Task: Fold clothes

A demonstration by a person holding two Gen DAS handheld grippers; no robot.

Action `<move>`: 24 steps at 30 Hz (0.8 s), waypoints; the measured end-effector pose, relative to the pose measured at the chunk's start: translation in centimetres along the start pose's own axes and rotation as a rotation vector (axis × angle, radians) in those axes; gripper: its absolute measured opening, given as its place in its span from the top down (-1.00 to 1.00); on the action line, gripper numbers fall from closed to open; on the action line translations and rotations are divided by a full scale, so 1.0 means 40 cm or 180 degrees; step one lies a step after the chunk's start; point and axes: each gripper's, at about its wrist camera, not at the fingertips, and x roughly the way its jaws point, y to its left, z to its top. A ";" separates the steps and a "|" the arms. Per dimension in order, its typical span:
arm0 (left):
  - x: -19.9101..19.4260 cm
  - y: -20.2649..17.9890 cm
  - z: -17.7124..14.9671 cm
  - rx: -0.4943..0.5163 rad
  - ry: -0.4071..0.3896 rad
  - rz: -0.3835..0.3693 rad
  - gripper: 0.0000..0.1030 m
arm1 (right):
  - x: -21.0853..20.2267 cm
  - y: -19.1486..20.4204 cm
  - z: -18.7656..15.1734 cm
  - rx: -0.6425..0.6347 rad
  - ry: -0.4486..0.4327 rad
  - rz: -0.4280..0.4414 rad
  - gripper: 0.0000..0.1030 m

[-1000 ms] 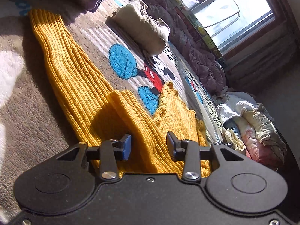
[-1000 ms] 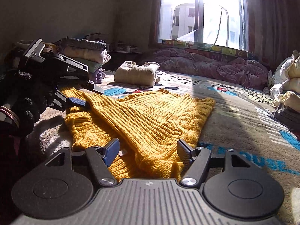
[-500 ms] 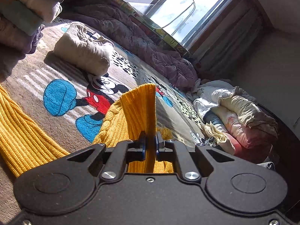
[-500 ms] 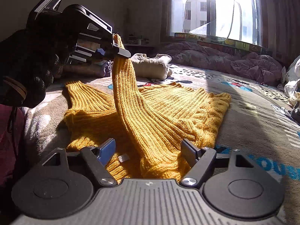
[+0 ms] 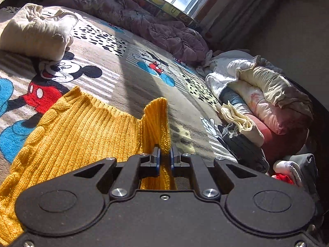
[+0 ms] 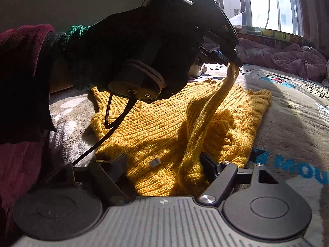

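A mustard-yellow ribbed knit sweater lies spread on a Mickey Mouse blanket. My left gripper is shut on the end of a sleeve. In the right wrist view the left gripper holds that sleeve up above the sweater's body, over its right part. My right gripper is open, low at the sweater's near edge, with sweater fabric lying between its fingers.
A folded cream garment lies on the blanket at the far left. A purple quilt runs under the window. A heap of unfolded clothes sits at the right. The person's gloved hand fills the upper left.
My left gripper closed on the sleeve end, lifted it and carried it to the right across the sweater's body. My right gripper stayed open at the near edge.
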 end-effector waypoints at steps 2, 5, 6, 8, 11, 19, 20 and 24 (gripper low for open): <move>0.025 -0.009 -0.002 0.0013 0.0034 0.0039 0.88 | -0.007 -0.015 0.000 0.0158 -0.0022 0.0049 -0.48; 0.055 -0.021 -0.005 0.0045 0.0086 0.0103 0.88 | -0.021 -0.023 0.004 0.0281 -0.0004 0.0075 -0.48; 0.065 -0.027 -0.007 0.0080 0.0102 0.0140 0.88 | -0.026 -0.029 0.004 0.0363 -0.0012 0.0111 -0.48; 0.082 -0.036 -0.011 0.0150 0.0135 0.0206 0.88 | -0.034 -0.042 0.001 0.0509 -0.0021 0.0170 -0.48; 0.111 -0.050 -0.021 0.0294 0.0177 0.0334 0.88 | -0.047 -0.040 0.006 0.0483 0.0022 0.0138 -0.48; 0.207 -0.059 -0.042 0.0652 0.0560 0.0466 0.80 | -0.077 -0.054 -0.014 0.0630 0.0045 0.0172 -0.48; 0.203 -0.062 -0.039 0.0658 0.0584 0.0422 0.67 | -0.077 -0.047 -0.017 0.0602 0.0046 0.0171 -0.48; 0.156 -0.072 -0.023 0.0682 0.0548 0.0255 0.41 | -0.079 -0.039 -0.015 0.0535 0.0051 0.0124 -0.47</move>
